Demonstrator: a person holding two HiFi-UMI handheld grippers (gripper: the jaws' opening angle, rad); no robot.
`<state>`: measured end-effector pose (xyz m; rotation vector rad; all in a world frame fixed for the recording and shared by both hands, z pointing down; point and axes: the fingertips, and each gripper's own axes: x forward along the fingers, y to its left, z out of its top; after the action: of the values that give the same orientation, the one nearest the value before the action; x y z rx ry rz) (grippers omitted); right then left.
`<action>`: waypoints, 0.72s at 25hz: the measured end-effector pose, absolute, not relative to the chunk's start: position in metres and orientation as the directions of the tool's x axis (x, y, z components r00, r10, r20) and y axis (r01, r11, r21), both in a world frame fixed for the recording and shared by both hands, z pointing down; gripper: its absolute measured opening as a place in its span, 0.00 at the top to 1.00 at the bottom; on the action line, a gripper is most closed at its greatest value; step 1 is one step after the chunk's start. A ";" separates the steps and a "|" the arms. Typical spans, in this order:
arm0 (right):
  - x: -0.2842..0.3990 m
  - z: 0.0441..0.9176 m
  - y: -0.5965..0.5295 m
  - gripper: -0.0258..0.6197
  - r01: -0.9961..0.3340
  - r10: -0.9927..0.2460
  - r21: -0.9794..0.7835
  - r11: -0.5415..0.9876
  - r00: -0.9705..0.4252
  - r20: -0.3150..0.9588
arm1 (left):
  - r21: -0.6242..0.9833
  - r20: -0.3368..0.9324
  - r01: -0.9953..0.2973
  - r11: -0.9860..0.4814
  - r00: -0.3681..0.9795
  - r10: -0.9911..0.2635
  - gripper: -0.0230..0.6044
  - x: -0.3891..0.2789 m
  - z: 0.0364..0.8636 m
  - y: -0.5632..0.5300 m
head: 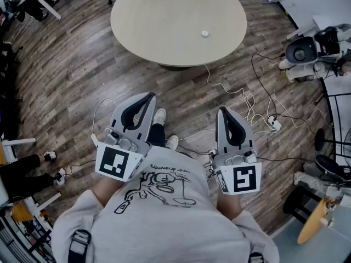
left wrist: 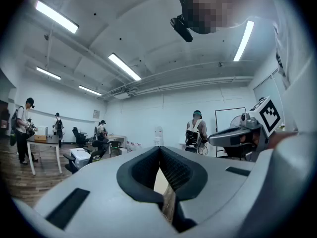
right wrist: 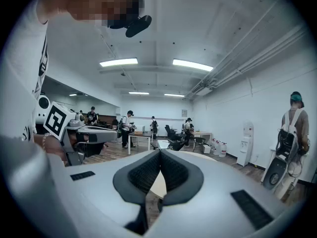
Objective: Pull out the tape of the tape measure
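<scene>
One tape measure [head: 205, 34] beyond hand-held grippers [head: 149, 96] [head: 224, 112]

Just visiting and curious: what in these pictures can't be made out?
Small round object on the round table: head view, too small to identify.
Table's far edge: head view, cut off by the picture's top.
Person's hands: head view, hidden under the left gripper and right gripper.
</scene>
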<state>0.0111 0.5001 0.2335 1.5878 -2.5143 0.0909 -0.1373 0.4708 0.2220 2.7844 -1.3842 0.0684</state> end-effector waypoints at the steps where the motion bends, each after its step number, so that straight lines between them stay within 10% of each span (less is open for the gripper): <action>1: 0.009 0.233 0.496 0.95 -0.901 -0.891 0.041 0.433 -0.420 0.172 | 0.009 0.054 -0.797 -0.604 0.604 -0.795 0.93 -0.139 0.222 0.467; 18: -0.034 0.227 0.354 0.95 -0.899 -0.890 0.047 0.436 -0.423 0.168 | 0.019 0.051 -0.791 -0.612 0.612 -0.789 0.93 -0.175 0.224 0.329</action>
<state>-0.0340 0.3539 0.2271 1.5828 -2.5158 0.0740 -0.1750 0.3292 0.2239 2.7850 -1.3654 0.0588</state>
